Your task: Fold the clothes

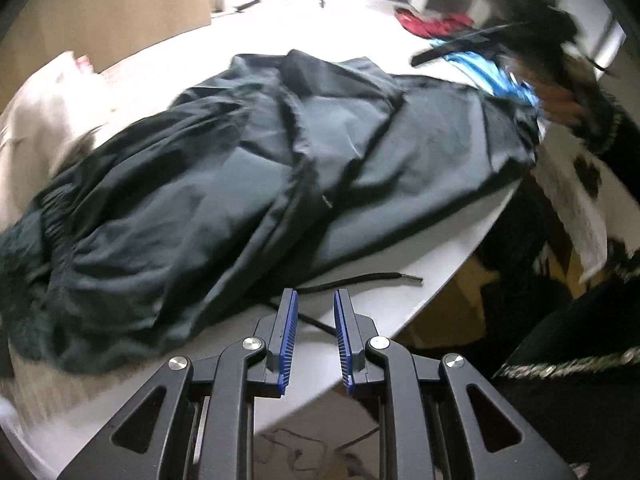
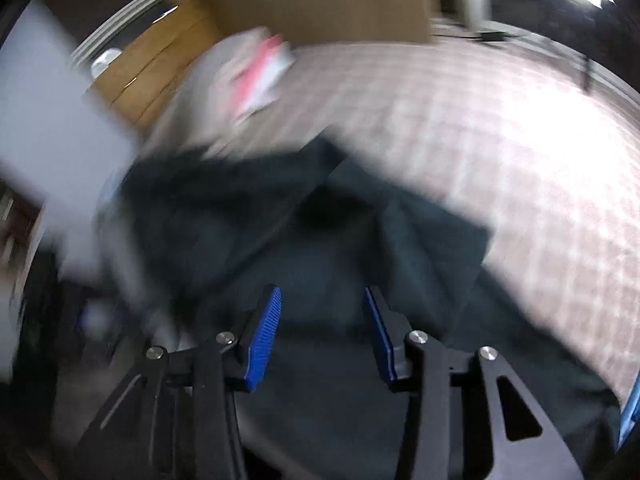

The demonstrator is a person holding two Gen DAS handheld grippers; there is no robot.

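A dark green garment (image 1: 280, 160) lies crumpled across a white round table (image 1: 340, 28), with its gathered waistband at the left. Its black drawstring (image 1: 360, 280) trails over the table's near edge. My left gripper (image 1: 315, 294) hovers just in front of that edge; its blue pads stand a narrow gap apart with nothing between them. In the blurred right wrist view, my right gripper (image 2: 322, 300) hangs open above the same dark cloth (image 2: 320, 240), holding nothing. A person's hand (image 1: 560, 100) shows at the garment's far right end.
A red cloth (image 1: 432, 24) lies at the table's back right, and pale cream fabric (image 1: 40, 100) bunches at its left. Behind stands a cardboard box (image 1: 120, 8). A pink and white item (image 2: 260, 76) rests near the box. The table edge drops off right of my left gripper.
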